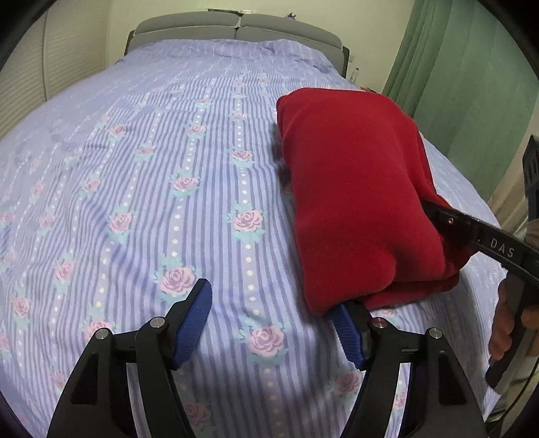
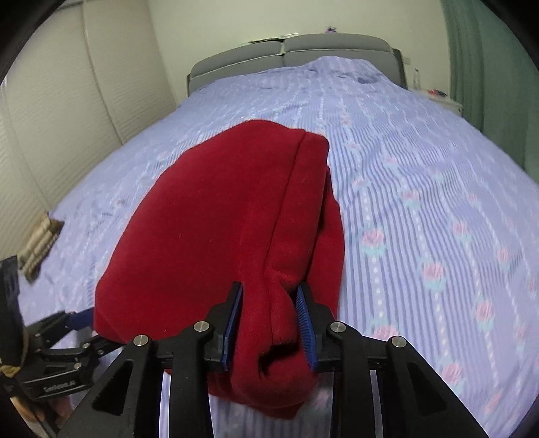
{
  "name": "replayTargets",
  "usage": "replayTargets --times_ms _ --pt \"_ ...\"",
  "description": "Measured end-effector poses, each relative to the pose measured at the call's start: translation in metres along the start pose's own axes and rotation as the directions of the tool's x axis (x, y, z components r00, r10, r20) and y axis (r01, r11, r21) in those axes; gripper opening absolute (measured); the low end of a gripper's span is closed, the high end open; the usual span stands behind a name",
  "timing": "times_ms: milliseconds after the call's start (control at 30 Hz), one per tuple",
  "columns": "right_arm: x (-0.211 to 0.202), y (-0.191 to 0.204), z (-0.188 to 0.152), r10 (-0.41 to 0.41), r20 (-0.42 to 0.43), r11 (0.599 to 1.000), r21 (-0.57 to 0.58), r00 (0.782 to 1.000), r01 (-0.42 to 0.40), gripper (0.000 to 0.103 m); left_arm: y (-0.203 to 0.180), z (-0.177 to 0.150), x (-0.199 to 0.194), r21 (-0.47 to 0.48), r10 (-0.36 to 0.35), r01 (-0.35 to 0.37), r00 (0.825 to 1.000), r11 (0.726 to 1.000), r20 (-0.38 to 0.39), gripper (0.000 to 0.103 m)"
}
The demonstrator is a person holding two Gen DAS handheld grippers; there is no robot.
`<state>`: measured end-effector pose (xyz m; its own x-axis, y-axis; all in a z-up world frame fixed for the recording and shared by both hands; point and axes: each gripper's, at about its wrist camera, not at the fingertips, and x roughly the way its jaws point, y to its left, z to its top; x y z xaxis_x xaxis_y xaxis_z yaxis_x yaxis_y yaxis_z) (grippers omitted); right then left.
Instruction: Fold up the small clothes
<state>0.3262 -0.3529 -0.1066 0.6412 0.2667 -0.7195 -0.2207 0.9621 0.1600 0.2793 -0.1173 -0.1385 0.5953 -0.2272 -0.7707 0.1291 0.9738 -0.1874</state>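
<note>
A folded red fleece garment (image 1: 357, 202) lies on the bed's striped floral sheet (image 1: 168, 168). My left gripper (image 1: 273, 310) is open, its jaws wide apart; its right blue pad touches the garment's near corner, and nothing is between the jaws. My right gripper (image 2: 269, 320) is shut on the red garment (image 2: 219, 219), pinching a thick fold of its near edge between the blue pads. In the left wrist view the right gripper's finger (image 1: 448, 222) enters the garment from the right. The left gripper (image 2: 72, 318) shows at the garment's left corner in the right wrist view.
The grey headboard (image 1: 235, 30) stands at the far end. A green curtain (image 1: 465, 84) hangs on the right. White wardrobe doors (image 2: 67, 118) run along the left. A folded beige striped cloth (image 2: 40, 246) lies at the bed's left edge.
</note>
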Motion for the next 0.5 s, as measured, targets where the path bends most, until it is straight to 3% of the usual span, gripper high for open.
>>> replayTargets --times_ms 133,233,333,500 --pt "-0.003 -0.004 -0.007 0.005 0.009 1.0 -0.004 1.0 -0.004 0.03 0.002 -0.002 0.004 0.001 -0.02 0.02 1.0 1.0 -0.023 0.072" --pt "-0.005 -0.01 -0.015 0.021 0.03 0.999 0.031 0.999 -0.021 0.033 -0.011 -0.005 -0.007 0.143 0.009 -0.004 0.999 0.99 -0.036 0.073" --pt "-0.011 -0.014 -0.013 0.043 0.057 0.996 0.072 0.997 -0.047 0.033 -0.019 -0.008 -0.036 0.244 -0.044 0.042 0.999 0.969 0.004 0.072" --pt "-0.018 -0.009 -0.012 0.039 0.065 0.998 0.048 0.997 -0.042 0.034 -0.025 0.019 -0.06 0.283 -0.125 0.091 0.987 0.955 0.105 0.072"
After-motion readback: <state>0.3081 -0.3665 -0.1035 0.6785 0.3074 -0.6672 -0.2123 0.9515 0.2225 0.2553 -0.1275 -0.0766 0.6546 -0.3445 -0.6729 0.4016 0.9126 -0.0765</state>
